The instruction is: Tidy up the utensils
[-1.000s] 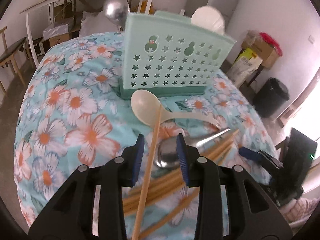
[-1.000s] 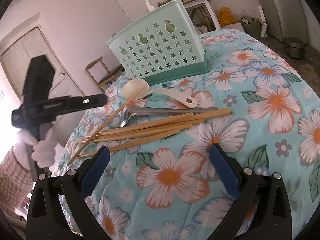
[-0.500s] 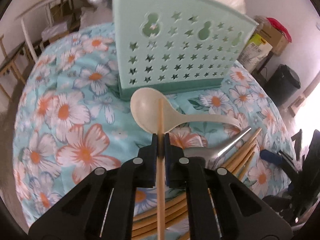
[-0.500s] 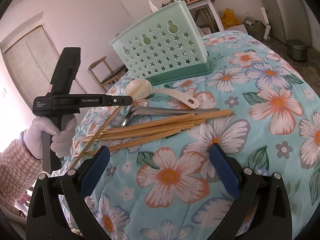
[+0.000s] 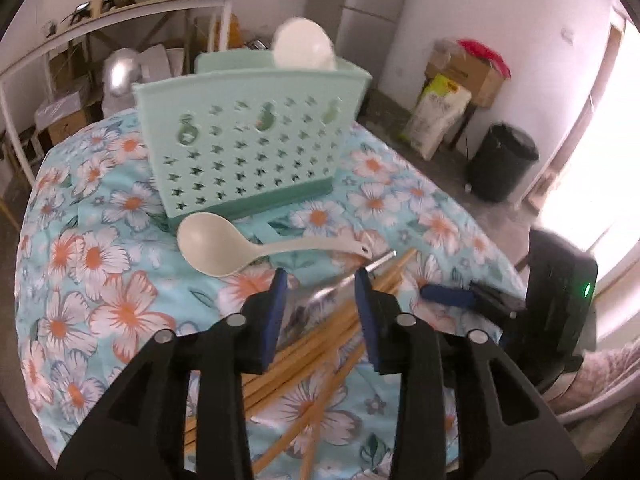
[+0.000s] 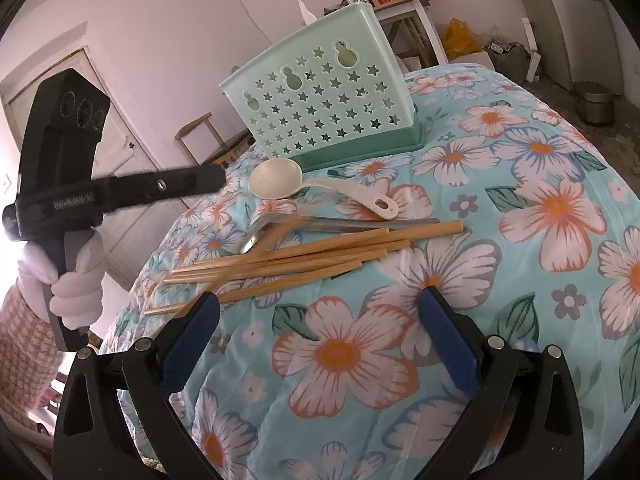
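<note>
A mint green utensil basket point(image 5: 248, 140) with star holes stands on the floral tablecloth point(image 5: 92, 272); it also shows in the right wrist view point(image 6: 324, 100). A white round spoon head point(image 5: 302, 50) sticks up from it. A cream ladle point(image 5: 212, 244) lies in front of it, also seen in the right wrist view point(image 6: 280, 178). A metal spoon point(image 6: 320, 224) and several wooden chopsticks point(image 6: 304, 256) lie in a pile. My left gripper point(image 5: 320, 308) is open and empty above the pile. My right gripper point(image 6: 320, 332) is open and empty, near the table's front.
A shelf table point(image 5: 120, 12) with boxes stands behind the table. A black bin point(image 5: 504, 160) and cardboard boxes point(image 5: 468, 72) are on the floor at the right. A wooden chair point(image 6: 200, 140) and a door point(image 6: 120, 160) are at the left of the right wrist view.
My left gripper was shut on one chopstick half a second ago. It is now open and empty, raised and drawn back. The right gripper has stayed still.
</note>
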